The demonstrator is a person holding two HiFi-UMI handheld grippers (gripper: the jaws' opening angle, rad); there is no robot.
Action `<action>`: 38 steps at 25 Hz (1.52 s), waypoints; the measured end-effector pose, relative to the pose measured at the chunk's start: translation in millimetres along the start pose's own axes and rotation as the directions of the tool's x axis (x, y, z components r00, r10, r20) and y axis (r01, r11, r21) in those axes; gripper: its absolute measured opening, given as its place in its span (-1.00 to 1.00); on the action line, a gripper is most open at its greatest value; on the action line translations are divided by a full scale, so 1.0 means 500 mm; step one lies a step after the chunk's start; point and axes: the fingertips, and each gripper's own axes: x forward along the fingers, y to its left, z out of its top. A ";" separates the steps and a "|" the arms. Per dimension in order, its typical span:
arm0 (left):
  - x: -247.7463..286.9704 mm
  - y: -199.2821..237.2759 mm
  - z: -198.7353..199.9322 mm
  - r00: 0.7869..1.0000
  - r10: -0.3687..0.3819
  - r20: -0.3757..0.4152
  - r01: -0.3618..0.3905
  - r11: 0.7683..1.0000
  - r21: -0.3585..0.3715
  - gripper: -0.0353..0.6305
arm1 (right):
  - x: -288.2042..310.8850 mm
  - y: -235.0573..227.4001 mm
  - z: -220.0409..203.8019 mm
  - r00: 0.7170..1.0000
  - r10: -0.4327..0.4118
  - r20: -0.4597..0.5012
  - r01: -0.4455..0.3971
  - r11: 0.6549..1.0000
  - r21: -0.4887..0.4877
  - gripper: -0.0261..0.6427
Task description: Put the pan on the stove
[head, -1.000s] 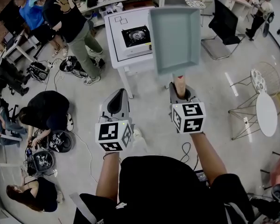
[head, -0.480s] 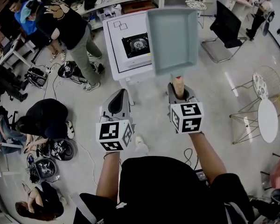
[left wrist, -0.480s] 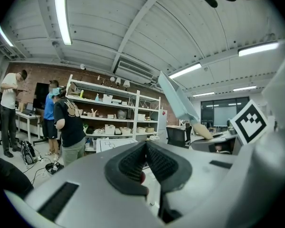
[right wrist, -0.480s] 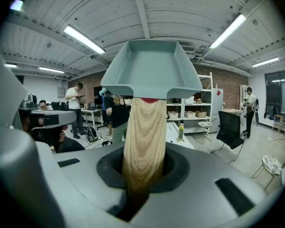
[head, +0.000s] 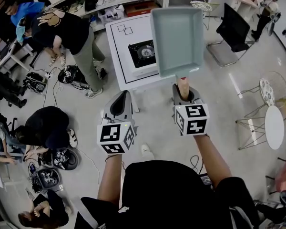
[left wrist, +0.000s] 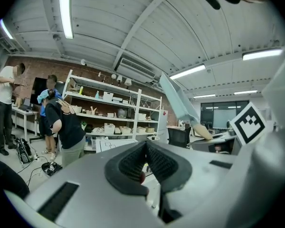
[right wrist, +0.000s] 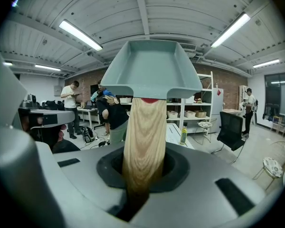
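Pan (head: 176,41) is up in the air ahead of you, showing just right of the stove (head: 142,51) on the white worktop (head: 120,56) in the head view, and not yet set down. Your right gripper (head: 183,95) has its jaws clamped on the wooden handle (head: 182,84). Your left gripper (head: 120,105) is empty, jaws closed. You look to be mid-carry, so the next move is probably to shift left and lower the pan level onto the burner.

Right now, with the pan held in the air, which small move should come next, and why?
Probably carry the pan forward and slightly left: the right gripper grips its wooden handle, and the stove on the white table lies ahead, left of the pan's centre.
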 end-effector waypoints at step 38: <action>0.147 0.162 -0.023 0.999 -0.025 -0.030 0.026 0.999 0.031 -0.87 | 0.213 0.024 0.014 0.997 -0.046 -0.066 0.046 0.999 -0.001 -0.83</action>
